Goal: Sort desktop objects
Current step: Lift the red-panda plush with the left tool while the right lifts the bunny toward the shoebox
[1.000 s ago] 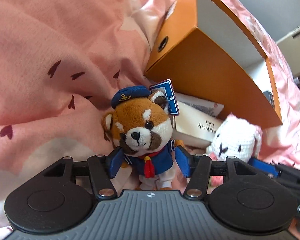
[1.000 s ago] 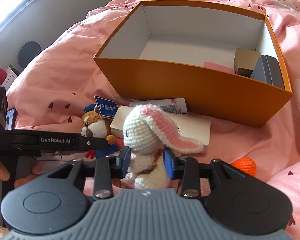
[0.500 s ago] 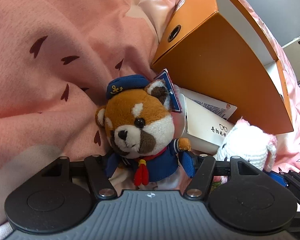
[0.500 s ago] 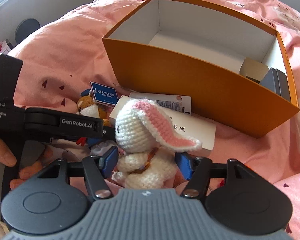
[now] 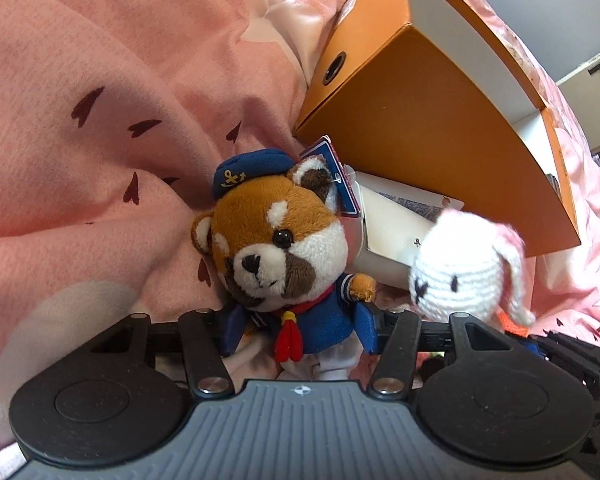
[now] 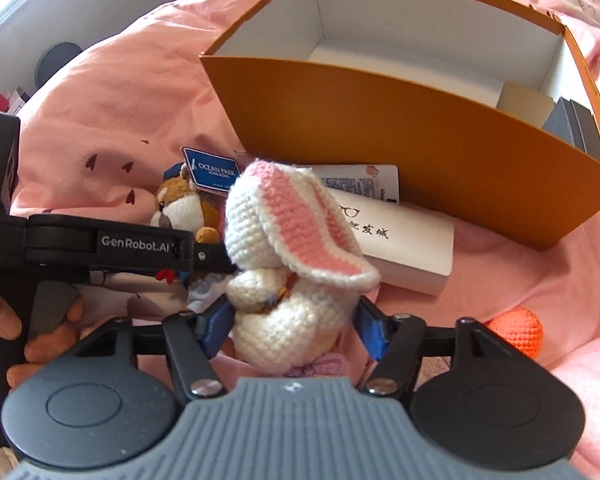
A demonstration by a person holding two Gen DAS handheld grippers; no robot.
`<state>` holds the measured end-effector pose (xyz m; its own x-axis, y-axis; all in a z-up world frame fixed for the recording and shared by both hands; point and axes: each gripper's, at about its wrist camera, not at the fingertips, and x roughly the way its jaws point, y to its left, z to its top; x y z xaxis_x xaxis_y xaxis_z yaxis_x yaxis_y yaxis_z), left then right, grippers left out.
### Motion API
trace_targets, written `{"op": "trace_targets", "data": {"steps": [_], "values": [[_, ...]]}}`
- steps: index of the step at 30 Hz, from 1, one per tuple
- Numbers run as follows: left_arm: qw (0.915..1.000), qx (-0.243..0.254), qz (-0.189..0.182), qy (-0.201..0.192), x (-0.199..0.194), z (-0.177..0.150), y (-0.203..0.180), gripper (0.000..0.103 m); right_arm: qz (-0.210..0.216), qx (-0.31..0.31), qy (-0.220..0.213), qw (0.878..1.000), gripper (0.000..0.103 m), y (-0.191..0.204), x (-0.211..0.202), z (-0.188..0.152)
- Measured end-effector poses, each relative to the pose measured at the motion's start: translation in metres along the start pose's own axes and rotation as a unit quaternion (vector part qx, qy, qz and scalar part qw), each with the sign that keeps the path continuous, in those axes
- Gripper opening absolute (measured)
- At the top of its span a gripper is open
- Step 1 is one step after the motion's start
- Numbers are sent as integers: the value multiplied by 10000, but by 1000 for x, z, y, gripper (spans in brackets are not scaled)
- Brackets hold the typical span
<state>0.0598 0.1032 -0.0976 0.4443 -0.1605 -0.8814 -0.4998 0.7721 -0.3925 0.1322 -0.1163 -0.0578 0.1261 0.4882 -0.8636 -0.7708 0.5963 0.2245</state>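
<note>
Orange box (image 6: 400, 128), grey cases (image 6: 572, 128) inside

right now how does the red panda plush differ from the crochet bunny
The red panda plush is fuzzy brown and white, in a blue sailor suit and cap with a hang tag; the crochet bunny is knitted white yarn with pink-lined floppy ears, no tag visible. The left tongs grip the panda, the right tongs the bunny. Both stand upright.

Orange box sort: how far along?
Done: a beige box and grey items already sit in the orange box. In hand: left gripper clamps the red panda plush; right gripper brackets the crochet bunny. Left: both toys, the white glasses case, a card and an orange ball outside.
</note>
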Motion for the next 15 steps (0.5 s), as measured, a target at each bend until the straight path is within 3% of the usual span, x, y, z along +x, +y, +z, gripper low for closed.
{"op": "trace_targets", "data": {"steps": [3, 4, 9, 15], "values": [[9998, 206, -54, 58, -9, -3, -4, 53, 2, 13, -57, 10000, 59, -1, -8, 0], [9995, 296, -104, 97, -12, -5, -6, 45, 23, 40, -92, 9999, 58, -2, -12, 1], [9964, 841, -67, 80, -29, -8, -23, 44, 210, 191, -265, 9992, 54, -10, -32, 6], [9932, 1146, -198, -61, -44, -10, -28, 42, 314, 300, -431, 9981, 47, -16, -47, 12]]}}
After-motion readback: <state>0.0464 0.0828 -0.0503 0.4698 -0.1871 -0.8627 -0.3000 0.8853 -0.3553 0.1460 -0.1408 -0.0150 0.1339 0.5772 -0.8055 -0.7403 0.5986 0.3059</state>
